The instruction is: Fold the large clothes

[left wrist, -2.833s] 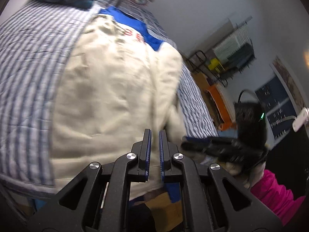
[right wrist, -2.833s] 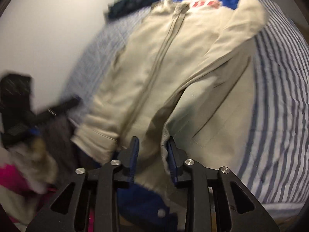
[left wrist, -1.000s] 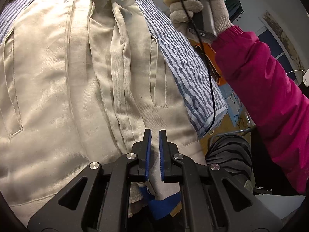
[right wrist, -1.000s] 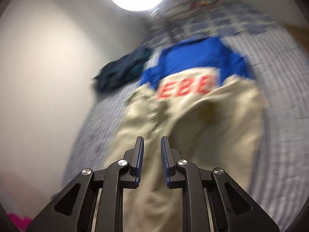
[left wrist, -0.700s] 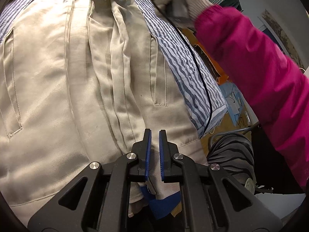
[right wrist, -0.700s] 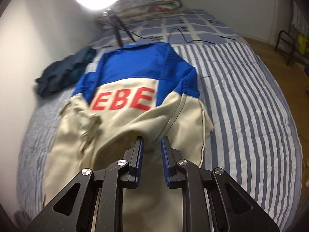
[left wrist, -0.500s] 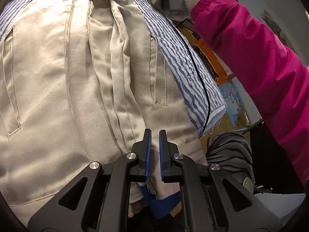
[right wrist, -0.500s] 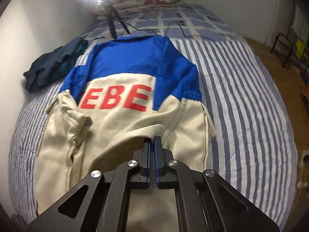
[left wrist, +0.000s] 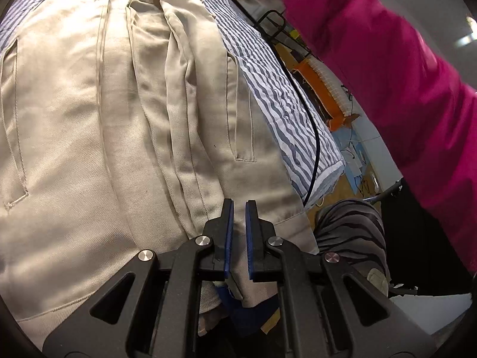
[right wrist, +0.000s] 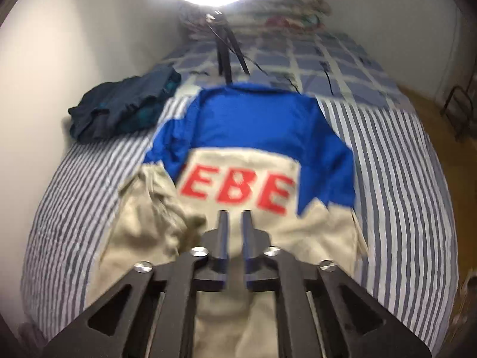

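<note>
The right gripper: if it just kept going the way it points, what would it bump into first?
Most likely the beige back of the jacket, just below the red letters; the right gripper holds nothing, though blur leaves depth uncertain.

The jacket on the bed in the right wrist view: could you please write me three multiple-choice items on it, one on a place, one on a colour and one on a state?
1. Where does the dark bundle of clothes lie?
A. on the striped bed cover, to the picture's left of the jacket, by the wall
B. on top of the jacket
C. on the floor

2. What colour are the letters on the jacket?
A. black
B. red
C. green

3. How does the right gripper stand?
A. clamped on a sleeve
B. holding a hanger
C. jaws apart, nothing between them

Answers:
1 A, the bundle rests on the cover beside the blue shoulder.
2 B, they stand red on the beige panel.
3 C, its jaws have just been opening, and only a bare gap shows above the cloth.
</note>
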The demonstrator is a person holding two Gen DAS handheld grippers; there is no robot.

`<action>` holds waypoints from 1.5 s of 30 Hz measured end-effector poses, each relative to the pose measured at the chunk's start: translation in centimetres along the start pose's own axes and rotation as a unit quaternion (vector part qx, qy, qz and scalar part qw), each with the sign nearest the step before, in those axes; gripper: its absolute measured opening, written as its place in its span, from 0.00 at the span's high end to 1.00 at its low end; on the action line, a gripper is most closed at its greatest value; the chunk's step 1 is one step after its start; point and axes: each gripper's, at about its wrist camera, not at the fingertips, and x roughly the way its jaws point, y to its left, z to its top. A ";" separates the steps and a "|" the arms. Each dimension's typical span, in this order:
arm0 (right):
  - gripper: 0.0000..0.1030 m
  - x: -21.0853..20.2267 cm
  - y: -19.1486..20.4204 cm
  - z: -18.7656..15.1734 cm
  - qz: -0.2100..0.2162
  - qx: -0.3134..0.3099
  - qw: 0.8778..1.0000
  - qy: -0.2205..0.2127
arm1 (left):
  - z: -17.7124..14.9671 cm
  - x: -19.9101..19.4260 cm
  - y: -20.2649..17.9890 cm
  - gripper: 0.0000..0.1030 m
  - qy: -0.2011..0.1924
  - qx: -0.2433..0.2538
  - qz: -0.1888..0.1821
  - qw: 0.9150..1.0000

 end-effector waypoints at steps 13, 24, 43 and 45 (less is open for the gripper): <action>0.87 4.5 -1.2 -2.8 -0.128 -0.047 0.989 0.057 | -0.2 -0.1 -0.3 0.96 -0.001 0.001 0.000 1.000; 0.92 0.2 0.5 0.2 -0.083 -0.029 0.996 0.005 | -0.4 0.3 -0.3 0.96 -0.001 0.003 -0.011 1.000; 0.81 -0.5 1.4 -1.1 0.007 -0.019 1.000 0.007 | -0.9 -3.7 -0.8 0.96 -0.039 0.002 0.015 0.999; 0.81 -4.6 0.5 -2.9 0.026 -0.015 1.000 -0.001 | -0.8 -4.3 -0.2 0.89 -0.041 -0.015 0.014 0.999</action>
